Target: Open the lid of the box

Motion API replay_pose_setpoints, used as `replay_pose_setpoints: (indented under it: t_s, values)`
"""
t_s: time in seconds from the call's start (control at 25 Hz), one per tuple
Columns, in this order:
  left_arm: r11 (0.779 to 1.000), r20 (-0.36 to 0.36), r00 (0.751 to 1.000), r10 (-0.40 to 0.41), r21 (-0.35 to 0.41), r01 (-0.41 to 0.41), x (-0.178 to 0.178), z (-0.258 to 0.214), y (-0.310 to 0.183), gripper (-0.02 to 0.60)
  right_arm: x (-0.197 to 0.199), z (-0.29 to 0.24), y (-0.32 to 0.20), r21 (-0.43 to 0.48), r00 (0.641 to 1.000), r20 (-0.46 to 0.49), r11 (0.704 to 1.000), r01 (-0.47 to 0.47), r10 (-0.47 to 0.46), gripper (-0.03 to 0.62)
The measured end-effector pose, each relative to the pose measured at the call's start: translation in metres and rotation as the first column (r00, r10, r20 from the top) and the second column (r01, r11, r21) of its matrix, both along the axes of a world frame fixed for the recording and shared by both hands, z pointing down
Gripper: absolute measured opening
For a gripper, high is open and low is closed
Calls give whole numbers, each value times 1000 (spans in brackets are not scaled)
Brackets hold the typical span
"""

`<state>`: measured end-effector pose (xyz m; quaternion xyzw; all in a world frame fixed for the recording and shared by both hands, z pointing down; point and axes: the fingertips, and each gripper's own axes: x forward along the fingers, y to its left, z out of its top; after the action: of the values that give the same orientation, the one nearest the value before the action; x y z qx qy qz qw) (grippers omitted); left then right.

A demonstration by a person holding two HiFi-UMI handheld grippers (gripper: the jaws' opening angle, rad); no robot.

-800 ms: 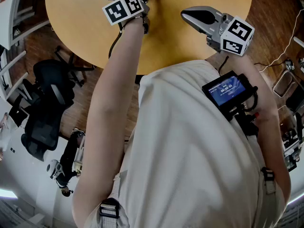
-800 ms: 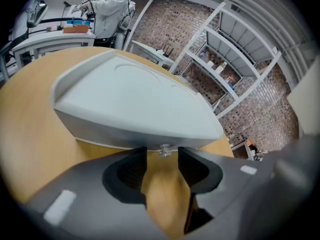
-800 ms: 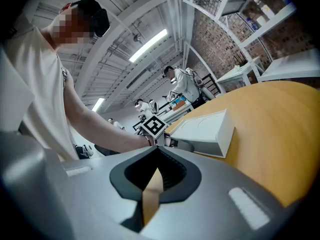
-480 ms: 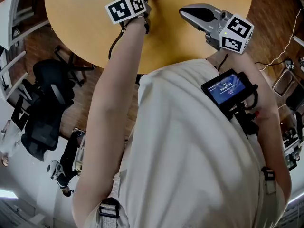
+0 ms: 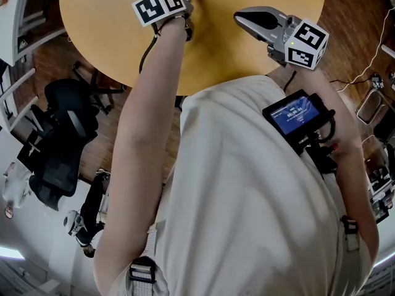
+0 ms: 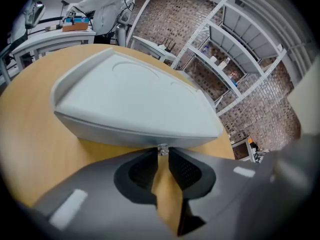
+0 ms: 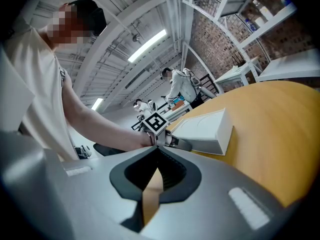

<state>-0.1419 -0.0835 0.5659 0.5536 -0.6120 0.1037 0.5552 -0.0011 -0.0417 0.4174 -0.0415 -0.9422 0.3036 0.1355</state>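
Nudged forward, my left gripper [image 6: 162, 156] pinches its jaws on the clasp [image 6: 162, 149] of the box [image 6: 110, 132] to raise the lid [image 6: 135, 86]; my right gripper [image 7: 157, 151] idles, jaws together.

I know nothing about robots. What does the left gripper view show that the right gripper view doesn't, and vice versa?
Only the left gripper view: the left claw, its tips closed on a small silver catch at the front edge of the pale grey lidded box. Only the right gripper view: the person's bare arm reaching to that box, the black-and-white marker cube, and the right claw, shut and empty, away from the box. Both: the box, the round yellow wooden table and the brick wall with white shelves.
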Motion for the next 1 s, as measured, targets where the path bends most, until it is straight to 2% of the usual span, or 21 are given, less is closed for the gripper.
replay_pose_setpoints:
  t_s: [0.2, 0.6, 1.0]
  values:
    - [1000, -16, 1000, 10, -20, -10, 12, 5, 18, 66, 3, -1, -1, -3, 1000, 13, 1000, -11, 11, 2]
    - [999, -85, 996, 9, -32, -12, 51, 20, 80, 66, -4, -4, 9, 11, 999, 26, 999, 35, -35, 2]
    - [999, -112, 993, -34, -18, 32, 45, 32, 76, 69, 2, 0, 9, 28, 1000, 15, 999, 27, -28, 2]
